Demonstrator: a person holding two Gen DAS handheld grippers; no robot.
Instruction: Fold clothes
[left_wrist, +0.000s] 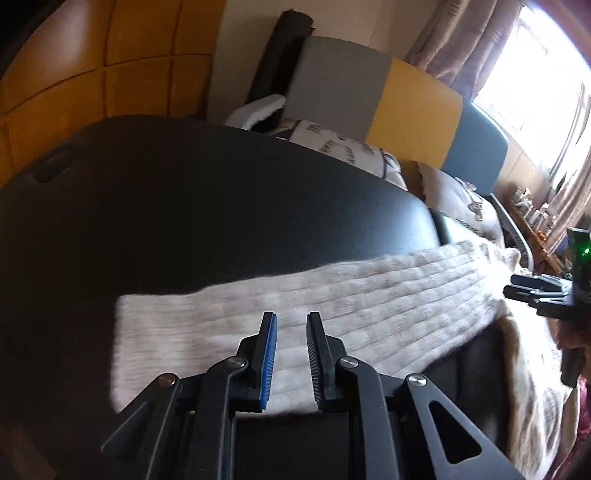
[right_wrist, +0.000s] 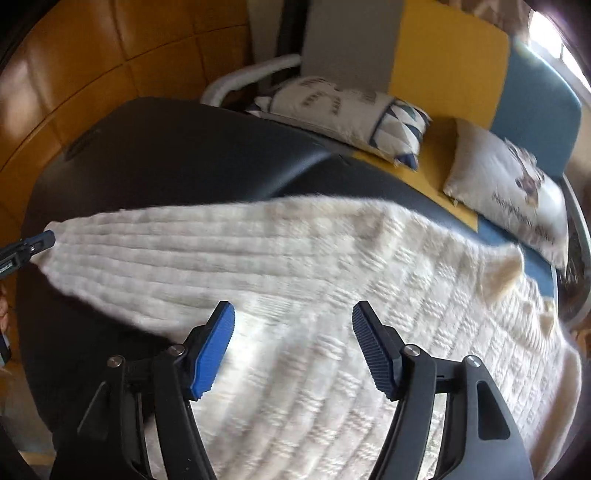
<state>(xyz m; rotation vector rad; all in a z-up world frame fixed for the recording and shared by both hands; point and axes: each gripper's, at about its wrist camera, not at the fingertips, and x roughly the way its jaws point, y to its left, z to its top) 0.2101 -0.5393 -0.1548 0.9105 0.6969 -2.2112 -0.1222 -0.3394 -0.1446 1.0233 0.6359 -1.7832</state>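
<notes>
Sweater: a cream knitted sweater (right_wrist: 332, 295) lies spread across the dark bench (left_wrist: 203, 192), its ribbed sleeve (left_wrist: 295, 314) stretched flat toward the bench's left part while the body hangs over the bench's right side.
Sleeve end: the cuff (right_wrist: 62, 236) rests on the bench top; in the right wrist view the tip of the other tool touches or sits just beside it, though the blur makes contact hard to judge.
Left tongs: the left tongs (left_wrist: 291, 354) hover over the sleeve, jaws narrowly apart with a clear gap; no cloth is pinched between them.
Right tongs: the right tongs (right_wrist: 293, 347) stand wide apart above the sweater's body, with nothing clamped; knit shows through the gap.
Bench: black and smooth, with a slot-shaped handle cutout (left_wrist: 51, 170) near its far left corner.
Beyond the bench: a sofa (right_wrist: 443, 55) with grey, yellow and blue panels stands behind the bench, carrying two printed cushions, one patterned with triangles (right_wrist: 351, 110) and one pale with a picture (right_wrist: 509, 184).
Floor: orange-brown tiles (left_wrist: 92, 55) lie left of the bench.
Window: bright light and curtains (left_wrist: 461, 44) sit to the right of the sofa.
</notes>
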